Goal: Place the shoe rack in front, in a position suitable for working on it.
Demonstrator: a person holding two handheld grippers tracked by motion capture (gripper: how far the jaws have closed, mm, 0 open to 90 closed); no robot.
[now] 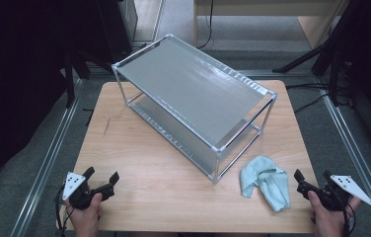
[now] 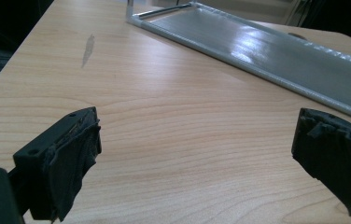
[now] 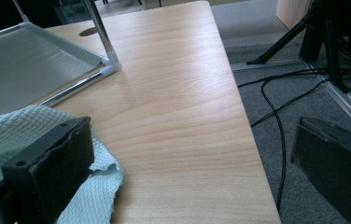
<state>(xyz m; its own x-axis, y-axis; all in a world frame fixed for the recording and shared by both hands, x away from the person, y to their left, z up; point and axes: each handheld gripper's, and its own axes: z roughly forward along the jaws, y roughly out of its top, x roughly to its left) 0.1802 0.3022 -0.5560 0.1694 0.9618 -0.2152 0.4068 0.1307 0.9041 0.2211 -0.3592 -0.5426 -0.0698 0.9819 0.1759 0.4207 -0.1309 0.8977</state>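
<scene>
A: Start at the grippers. How do they stand?

B: The left gripper (image 1: 103, 177) sits at the near left corner of the table (image 1: 139, 192), held in a hand (image 1: 86, 213). Its jaws are spread wide with bare wood between them. The right gripper (image 1: 313, 178) is at the near right corner, in the other hand (image 1: 327, 217), jaws likewise wide apart and gripping nothing.

A: And the nearest thing to them?

B: A light blue cloth (image 1: 267, 181), crumpled on the table just to the left of the right gripper. In the right gripper view the cloth (image 3: 38, 122) lies under and behind the left-hand jaw; whether it touches the jaw I can't tell.

A: Which way does the cloth run?

B: It is a loose heap, longer than wide. In the high view its long axis runs from upper left to lower right, with the narrower end pointing toward the near edge of the table.

A: Farther out?

B: A metal two-shelf rack (image 1: 193, 94) stands in the middle of the table, set on a diagonal, its near corner post just beside the cloth. In the left gripper view the rack's lower shelf (image 2: 276, 56) lies well ahead of the jaws.
</scene>
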